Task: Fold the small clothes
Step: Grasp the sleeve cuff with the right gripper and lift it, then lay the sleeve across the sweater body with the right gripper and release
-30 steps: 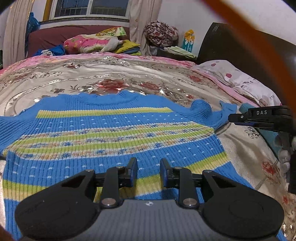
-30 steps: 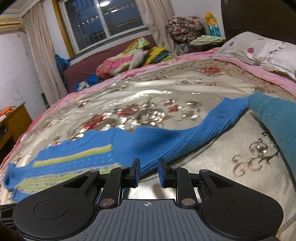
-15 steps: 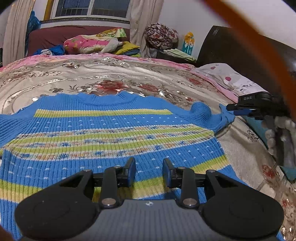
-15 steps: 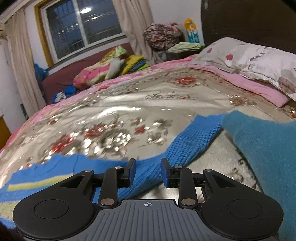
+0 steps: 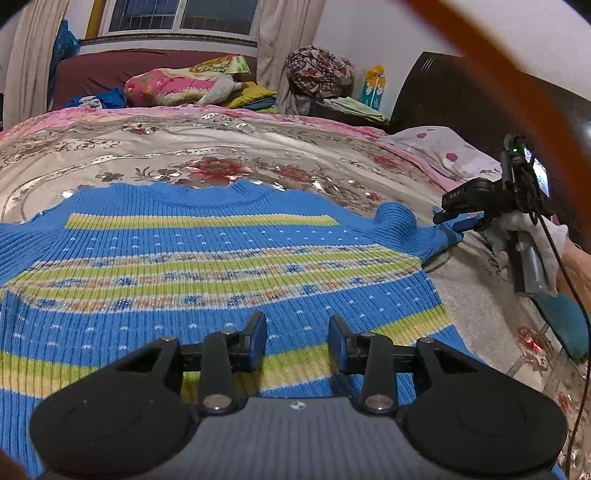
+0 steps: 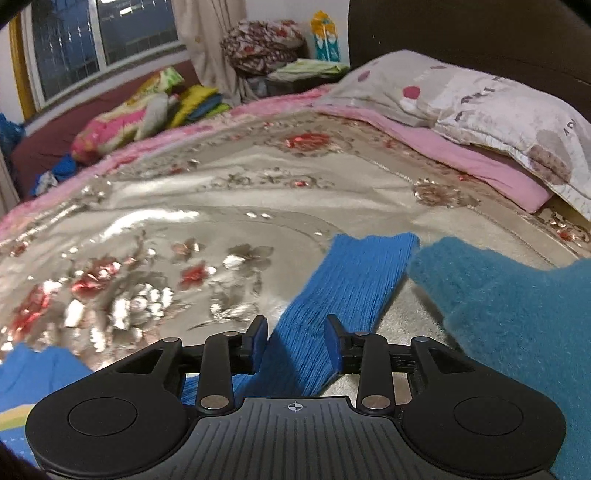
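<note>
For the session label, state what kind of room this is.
A home bedroom, most likely: a bed under a floral satin bedspread, a pillow by the dark headboard, and a curtained window.

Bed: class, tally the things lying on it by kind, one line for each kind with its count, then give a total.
Sweaters: 2 (striped blue sweater, teal sweater)
Pillows: 1 (pillow)
Bedspreads: 1 (floral bedspread)
Total: 4
</note>
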Demonstrator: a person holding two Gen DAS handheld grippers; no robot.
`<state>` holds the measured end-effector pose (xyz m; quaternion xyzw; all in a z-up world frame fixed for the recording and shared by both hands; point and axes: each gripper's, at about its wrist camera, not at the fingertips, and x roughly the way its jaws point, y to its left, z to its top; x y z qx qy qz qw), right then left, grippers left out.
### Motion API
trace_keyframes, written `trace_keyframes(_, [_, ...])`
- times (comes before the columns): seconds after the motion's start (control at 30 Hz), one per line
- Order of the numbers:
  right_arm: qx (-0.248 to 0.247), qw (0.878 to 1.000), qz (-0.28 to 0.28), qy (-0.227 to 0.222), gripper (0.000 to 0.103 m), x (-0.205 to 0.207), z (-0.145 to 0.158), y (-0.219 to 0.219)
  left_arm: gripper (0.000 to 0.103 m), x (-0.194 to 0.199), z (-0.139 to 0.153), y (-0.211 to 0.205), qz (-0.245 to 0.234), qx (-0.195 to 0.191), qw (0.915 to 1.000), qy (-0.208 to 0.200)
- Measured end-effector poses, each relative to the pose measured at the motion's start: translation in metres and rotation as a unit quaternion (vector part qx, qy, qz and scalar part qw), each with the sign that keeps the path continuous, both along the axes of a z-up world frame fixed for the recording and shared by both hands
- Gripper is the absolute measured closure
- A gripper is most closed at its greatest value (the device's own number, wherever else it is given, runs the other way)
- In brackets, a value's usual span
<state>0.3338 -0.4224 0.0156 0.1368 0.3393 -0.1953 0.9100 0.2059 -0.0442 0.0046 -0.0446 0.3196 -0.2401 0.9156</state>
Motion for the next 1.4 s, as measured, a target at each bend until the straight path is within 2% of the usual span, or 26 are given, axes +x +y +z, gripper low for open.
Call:
trace_keyframes(0.07, [0.001, 1.0, -0.002, 0.008, 0.067, 0.004, -0.003, -0.003, 0.061, -0.001, 0.0, 0.0, 0.0, 0.0, 1.0, 0.0])
trace_keyframes(0.17, [-0.001, 1.0, -0.005, 0.01, 0.071, 0.004, -0.002, -0.005, 0.061, -0.001, 0.001, 0.002, -0.001, -0.002, 1.0, 0.001])
trace_keyframes(0.23, [0.006, 1.0, -0.006, 0.006, 0.079, 0.002, 0.0, -0.008, 0.061, -0.002, 0.002, 0.003, 0.0, -0.003, 1.0, 0.002])
trace_keyframes(0.3, [0.022, 1.0, -0.004, -0.002, 0.097, -0.003, 0.003, -0.012, 0.061, -0.002, 0.004, 0.003, 0.001, -0.006, 1.0, 0.002])
trace_keyframes(0.4, [0.034, 0.999, -0.002, -0.015, 0.1, -0.011, 0.01, -0.016, 0.061, -0.003, 0.006, 0.005, 0.001, -0.011, 0.9999, 0.002])
trace_keyframes(0.53, [0.082, 0.995, 0.015, -0.061, 0.1, -0.029, 0.026, -0.018, 0.061, -0.005, 0.009, 0.007, 0.002, -0.016, 0.9999, -0.002])
trace_keyframes(0.73, [0.132, 0.978, 0.104, -0.119, 0.1, -0.048, 0.058, 0.02, 0.061, -0.013, 0.015, 0.015, 0.006, -0.016, 0.9998, -0.008])
trace_keyframes(0.83, [0.147, 0.963, 0.182, -0.137, 0.1, -0.054, 0.073, 0.062, 0.06, -0.02, 0.019, 0.025, 0.014, -0.01, 0.9998, -0.011])
trace_keyframes(0.9, [0.148, 0.946, 0.25, -0.144, 0.1, -0.062, 0.08, 0.1, 0.06, -0.025, 0.02, 0.038, 0.028, -0.012, 0.9995, -0.013])
trace_keyframes(1.0, [0.135, 0.92, 0.344, -0.131, 0.099, -0.073, 0.076, 0.152, 0.059, -0.031, 0.017, 0.057, 0.047, -0.02, 0.9987, 0.001])
trace_keyframes(1.1, [0.093, 0.904, 0.41, -0.08, 0.093, -0.08, 0.054, 0.196, 0.059, -0.034, 0.01, 0.075, 0.067, -0.029, 0.9972, 0.018])
trace_keyframes(1.17, [0.07, 0.898, 0.433, -0.032, 0.093, -0.082, 0.034, 0.215, 0.059, -0.032, 0.007, 0.084, 0.075, -0.029, 0.9966, 0.019])
trace_keyframes(1.23, [0.044, 0.897, 0.44, -0.002, 0.092, -0.086, 0.023, 0.226, 0.059, -0.03, 0.008, 0.091, 0.077, -0.04, 0.9961, 0.019])
trace_keyframes(1.3, [0.018, 0.896, 0.444, 0.011, 0.091, -0.09, 0.02, 0.234, 0.059, -0.029, 0.01, 0.096, 0.077, -0.044, 0.996, 0.014])
trace_keyframes(1.4, [-0.012, 0.89, 0.457, 0.004, 0.089, -0.1, 0.03, 0.242, 0.059, -0.029, 0.011, 0.104, 0.079, -0.045, 0.9958, 0.011])
